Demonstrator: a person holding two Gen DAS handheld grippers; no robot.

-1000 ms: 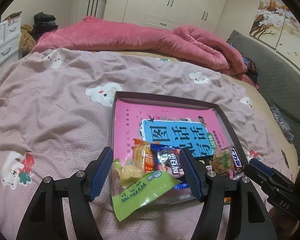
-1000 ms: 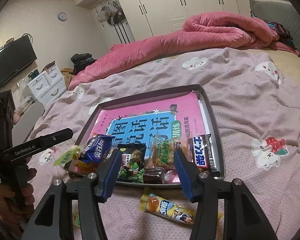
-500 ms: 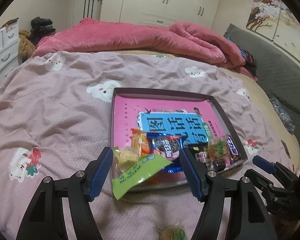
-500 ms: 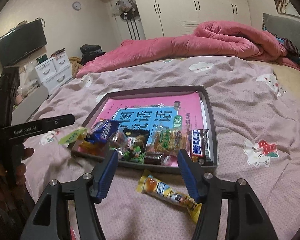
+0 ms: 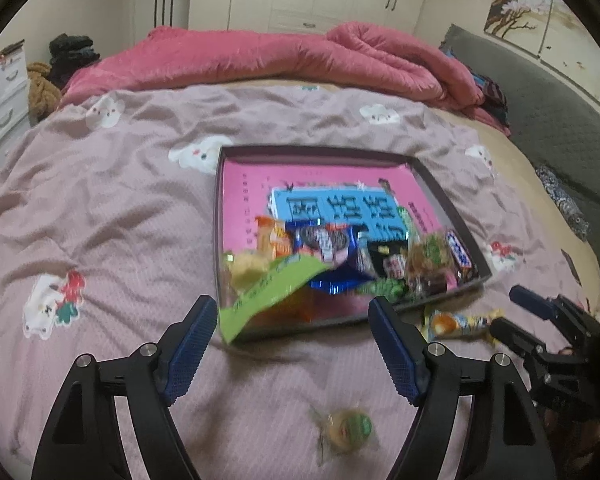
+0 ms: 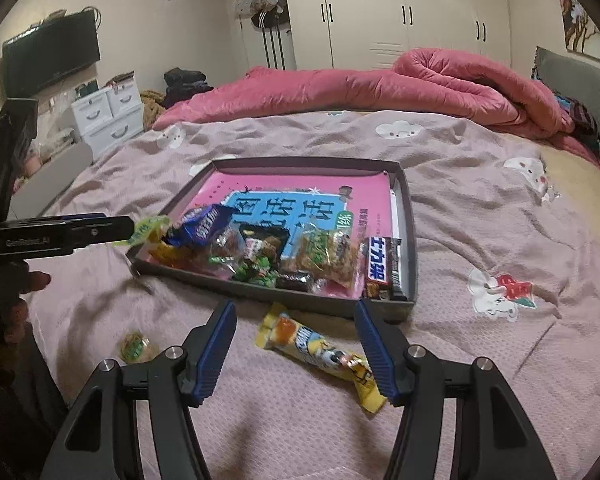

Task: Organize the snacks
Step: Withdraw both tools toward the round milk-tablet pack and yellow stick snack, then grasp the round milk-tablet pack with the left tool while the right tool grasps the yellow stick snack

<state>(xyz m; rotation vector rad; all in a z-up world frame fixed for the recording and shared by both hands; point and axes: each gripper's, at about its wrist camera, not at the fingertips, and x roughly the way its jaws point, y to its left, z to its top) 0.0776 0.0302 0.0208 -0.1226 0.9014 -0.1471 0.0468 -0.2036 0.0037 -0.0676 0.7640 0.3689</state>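
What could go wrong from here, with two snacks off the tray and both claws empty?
The green wrapper hangs over the tray edge and might slide off if nudged. The yellow snack bar lies diagonally, so the right claw may pinch one end. The round candy is small; the opening left claw could miss it.

A dark shallow tray [image 6: 408,216] lies on the bed. Its near end holds a pile of snack packets [image 6: 300,256], and a long green packet [image 5: 268,292] hangs over its near left rim. A yellow snack bar [image 6: 320,350] and a small round candy [image 6: 134,346] lie on the bedsheet, near the tray.
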